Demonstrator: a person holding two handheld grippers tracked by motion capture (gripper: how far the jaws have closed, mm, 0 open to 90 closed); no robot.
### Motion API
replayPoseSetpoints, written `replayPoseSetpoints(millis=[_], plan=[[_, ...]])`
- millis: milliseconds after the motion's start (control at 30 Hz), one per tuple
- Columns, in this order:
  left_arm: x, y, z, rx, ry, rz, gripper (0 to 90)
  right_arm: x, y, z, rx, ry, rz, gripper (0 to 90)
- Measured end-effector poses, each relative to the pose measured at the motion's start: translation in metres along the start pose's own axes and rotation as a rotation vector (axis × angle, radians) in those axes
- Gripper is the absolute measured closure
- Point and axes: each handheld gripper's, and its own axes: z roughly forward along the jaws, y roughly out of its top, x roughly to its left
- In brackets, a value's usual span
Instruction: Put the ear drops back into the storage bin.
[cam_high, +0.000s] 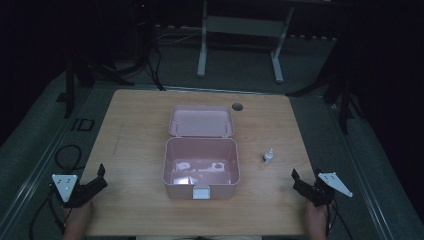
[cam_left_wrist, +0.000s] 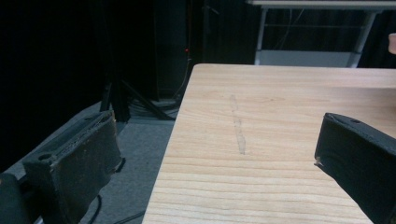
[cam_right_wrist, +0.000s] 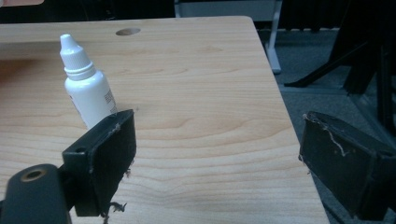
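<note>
A small white dropper bottle (cam_high: 268, 157) is standing upright on the wooden bench (cam_high: 135, 130), to the right of an open pink box (cam_high: 201, 167) and well apart from it. In the right gripper view the bottle (cam_right_wrist: 88, 84) is showing its look clearly — a round white body, a ribbed collar, a tapering white cap with a blunt tip, and a label with small dark print and a touch of red at its edge. Its lower part is sitting hidden behind the near jaw in that view, so its base is not visible there.

The right tool (cam_high: 306, 186) is resting near the bench's right front corner, held by a hand coming in from below, and its jaws are standing wide with nothing between them. In its own view the bottle is lying beyond the left jaw, not inside the gap. The left tool (cam_high: 95, 184) is sitting near the left front edge of the bench, also gaping wide and holding nothing — its own view is showing bare wood and a faint pale streak (cam_left_wrist: 238, 126) on the surface.

The pink box is sitting mid-bench with its lid (cam_high: 201, 121) laid back away from the person and a white latch (cam_high: 201, 192) on its near wall. A round cable hole (cam_high: 237, 106) is showing in the bench just beyond the lid's right corner.
</note>
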Motion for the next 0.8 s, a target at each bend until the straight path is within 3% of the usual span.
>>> replayPoseSetpoints(millis=[133,233,433,500,533,567,600,633,667,700,800], plan=[[0.0,0.0,0.0,-0.007,-0.009,-0.006,0.3,-0.003,0.001,0.002,0.017,0.01,0.025,10.5],[0.0,0.0,0.0,-0.008,-0.007,-0.005,0.3,-0.005,0.002,0.004,0.059,0.028,0.04,10.5],[0.002,0.0,0.0,-0.01,-0.009,-0.021,0.3,-0.003,0.006,0.01,0.139,0.046,-0.027,10.5],[0.002,0.0,0.0,-0.008,-0.013,-0.021,0.3,-0.003,0.008,0.012,0.161,0.062,-0.015,10.5],[0.002,0.0,0.0,-0.008,-0.016,-0.021,0.3,-0.004,0.009,0.013,0.182,0.077,-0.005,10.5],[0.002,0.0,0.0,-0.01,-0.018,-0.021,0.3,-0.005,0.013,0.015,0.236,0.093,-0.002,10.5],[0.002,0.0,0.0,-0.01,-0.018,-0.021,0.3,-0.005,0.013,0.015,0.236,0.093,-0.002,10.5],[0.002,0.0,0.0,-0.01,-0.021,-0.021,0.3,-0.003,0.018,0.016,0.272,0.103,-0.034,10.5],[0.002,0.0,0.0,-0.01,-0.021,-0.021,0.3,-0.003,0.018,0.016,0.272,0.103,-0.034,10.5],[0.002,0.0,0.0,-0.01,-0.024,-0.021,0.3,-0.001,0.024,0.016,0.319,0.117,-0.069,10.4],[0.002,0.0,0.0,-0.01,-0.024,-0.021,0.3,0.0,0.032,0.02,0.416,0.164,-0.114,10.4]])
